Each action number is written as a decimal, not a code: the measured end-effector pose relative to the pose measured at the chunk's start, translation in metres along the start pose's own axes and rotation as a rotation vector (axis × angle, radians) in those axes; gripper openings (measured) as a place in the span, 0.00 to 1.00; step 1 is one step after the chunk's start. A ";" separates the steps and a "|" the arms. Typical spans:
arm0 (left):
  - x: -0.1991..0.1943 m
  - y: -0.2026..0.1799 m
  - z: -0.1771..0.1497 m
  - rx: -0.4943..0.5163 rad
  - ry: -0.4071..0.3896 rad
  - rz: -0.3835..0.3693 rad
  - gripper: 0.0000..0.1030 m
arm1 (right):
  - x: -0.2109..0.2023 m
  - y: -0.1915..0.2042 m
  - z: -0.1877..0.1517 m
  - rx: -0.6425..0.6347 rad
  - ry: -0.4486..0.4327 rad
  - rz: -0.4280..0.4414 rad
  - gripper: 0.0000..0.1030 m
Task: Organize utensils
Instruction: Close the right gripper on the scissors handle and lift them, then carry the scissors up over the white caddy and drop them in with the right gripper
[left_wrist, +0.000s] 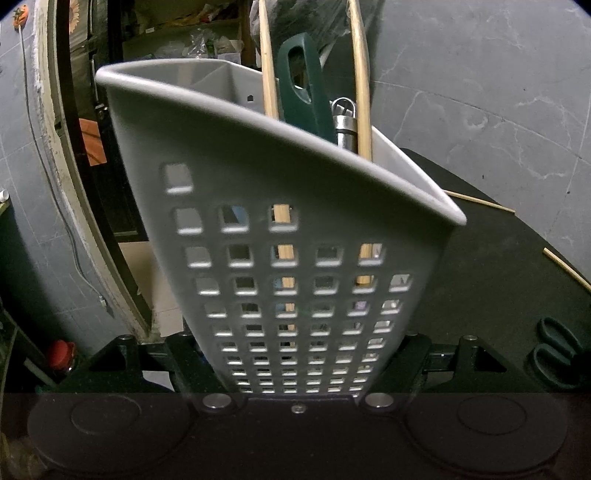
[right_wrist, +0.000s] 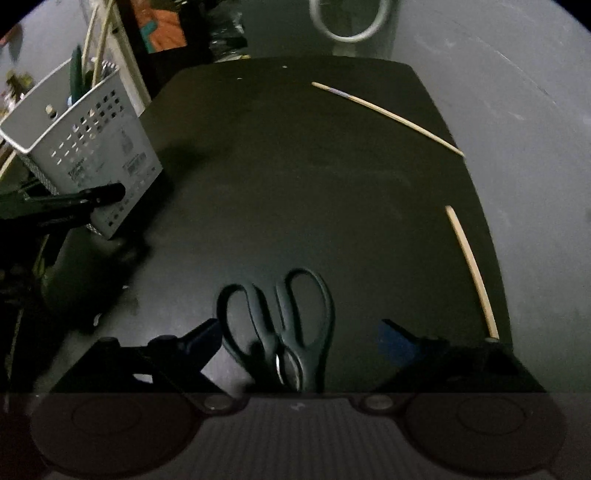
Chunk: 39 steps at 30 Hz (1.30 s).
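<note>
Two sticks (right_wrist: 384, 112) lie on black table (right_wrist: 295, 166); left claw (left_wrist: 295, 369) clamps basket (left_wrist: 280, 229), right claw (right_wrist: 299, 343) apart.

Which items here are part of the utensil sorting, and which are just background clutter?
Part of the job:
- grey perforated caddy, gripped by the left gripper
- green-handled utensil and wooden sticks already in it
- scissors between the open right gripper's fingers
- two loose chopsticks on the black table

Lying about:
- white ring beyond the table
- shelf clutter
</note>
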<state>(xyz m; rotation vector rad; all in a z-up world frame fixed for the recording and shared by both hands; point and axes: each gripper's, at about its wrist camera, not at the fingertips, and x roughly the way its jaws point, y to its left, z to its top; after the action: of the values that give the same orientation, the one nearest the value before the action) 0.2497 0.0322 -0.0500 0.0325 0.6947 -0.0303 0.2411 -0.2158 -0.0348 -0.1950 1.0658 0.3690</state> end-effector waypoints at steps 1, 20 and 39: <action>0.000 0.001 0.000 -0.004 0.000 0.000 0.74 | 0.002 0.003 0.002 -0.022 -0.001 -0.004 0.89; -0.002 0.003 -0.002 -0.012 -0.002 0.000 0.74 | 0.034 0.020 0.014 -0.112 0.065 0.046 0.43; -0.001 0.003 -0.001 -0.010 -0.002 -0.001 0.74 | 0.012 0.002 0.015 0.009 -0.128 0.125 0.32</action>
<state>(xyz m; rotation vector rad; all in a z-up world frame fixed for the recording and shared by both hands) 0.2482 0.0356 -0.0506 0.0222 0.6924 -0.0277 0.2579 -0.2060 -0.0385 -0.0951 0.9551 0.4830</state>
